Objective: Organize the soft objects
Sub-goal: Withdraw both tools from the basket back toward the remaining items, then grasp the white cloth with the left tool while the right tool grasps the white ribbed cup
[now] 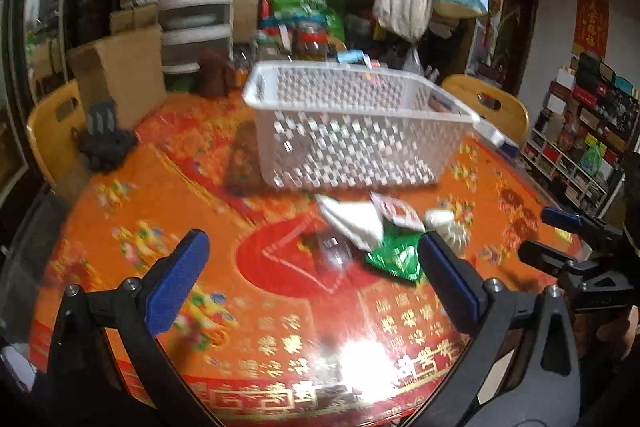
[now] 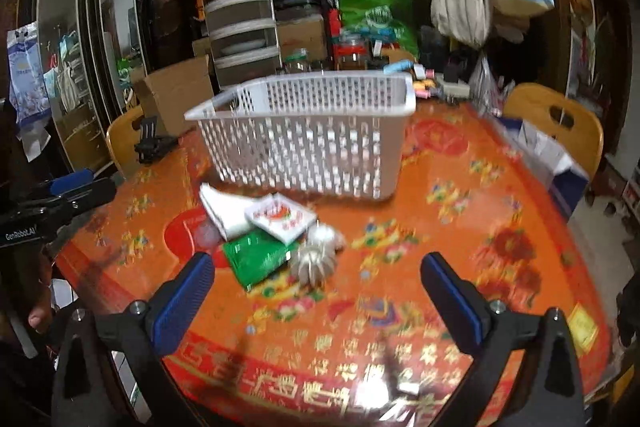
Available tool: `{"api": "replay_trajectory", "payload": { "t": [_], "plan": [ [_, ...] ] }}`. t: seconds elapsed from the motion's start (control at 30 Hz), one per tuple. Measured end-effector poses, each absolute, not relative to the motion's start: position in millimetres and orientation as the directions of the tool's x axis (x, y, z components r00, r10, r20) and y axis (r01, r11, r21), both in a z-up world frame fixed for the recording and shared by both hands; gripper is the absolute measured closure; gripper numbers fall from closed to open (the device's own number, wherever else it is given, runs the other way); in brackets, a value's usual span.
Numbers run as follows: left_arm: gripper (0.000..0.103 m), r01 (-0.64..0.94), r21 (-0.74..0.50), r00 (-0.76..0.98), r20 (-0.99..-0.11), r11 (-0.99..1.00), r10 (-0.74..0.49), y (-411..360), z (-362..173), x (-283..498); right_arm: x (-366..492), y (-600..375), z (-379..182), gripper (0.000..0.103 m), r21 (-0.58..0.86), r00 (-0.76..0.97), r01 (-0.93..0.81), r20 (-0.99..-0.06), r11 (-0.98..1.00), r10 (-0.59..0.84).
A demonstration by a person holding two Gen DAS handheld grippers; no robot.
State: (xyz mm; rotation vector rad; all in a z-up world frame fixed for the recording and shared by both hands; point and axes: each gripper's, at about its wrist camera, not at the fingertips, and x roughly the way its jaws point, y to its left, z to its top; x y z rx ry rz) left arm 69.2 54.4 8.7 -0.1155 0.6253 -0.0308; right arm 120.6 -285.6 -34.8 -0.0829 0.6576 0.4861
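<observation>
The left gripper (image 1: 314, 281) has its jaws spread wide and holds nothing; it hangs above the table (image 1: 120, 195) with the small heap of soft things just ahead of its right finger. The right gripper (image 2: 318, 293) is likewise wide apart and empty, the same heap lying ahead and a little to its left.

The heap sits in front of the white basket (image 2: 312, 131), near it but not touching: a white folded cloth (image 2: 224, 209), a white packet with red print (image 2: 282, 217) lying partly over it, a green foil packet (image 2: 256, 257) and two pale ruffled puffs (image 2: 314, 261) (what they are made of is too blurred to tell).

All look light and yielding. The foil packet is probably slippery and will crumple, so pinch it across an edge. The cloth should go limp when lifted; taking it at the fold seems best. The puffs will likely squash, so a gentle closing across the middle suits them.
</observation>
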Motion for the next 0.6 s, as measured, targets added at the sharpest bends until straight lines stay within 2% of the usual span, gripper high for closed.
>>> {"api": "replay_trajectory", "payload": {
  "t": [0.23,0.4,0.47,0.6],
  "plan": [
    [0.001,0.022,-0.117,0.782,-0.617,0.993,-0.09,39.3,-20.4,96.8,130.3,-282.3,-64.0,0.019,0.098,0.658,-0.446,-0.637,0.89,0.4],
    [0.012,0.033,-0.148,0.755,-0.644,0.988,-0.122,38.6,-32.0,132.6,144.4,-273.2,-72.4,0.03,0.097,0.655,-0.453,-0.638,0.886,0.404],
    [0.022,0.036,-0.162,0.738,-0.661,0.986,-0.135,39.1,-37.9,147.6,150.9,-269.9,-75.3,0.035,0.095,0.654,-0.453,-0.64,0.886,0.403],
    [0.029,0.031,-0.199,0.712,-0.683,0.98,-0.161,40.7,-50.2,174.1,158.0,-265.3,-80.3,0.037,0.102,0.648,-0.459,-0.641,0.882,0.411]
  ]
}}
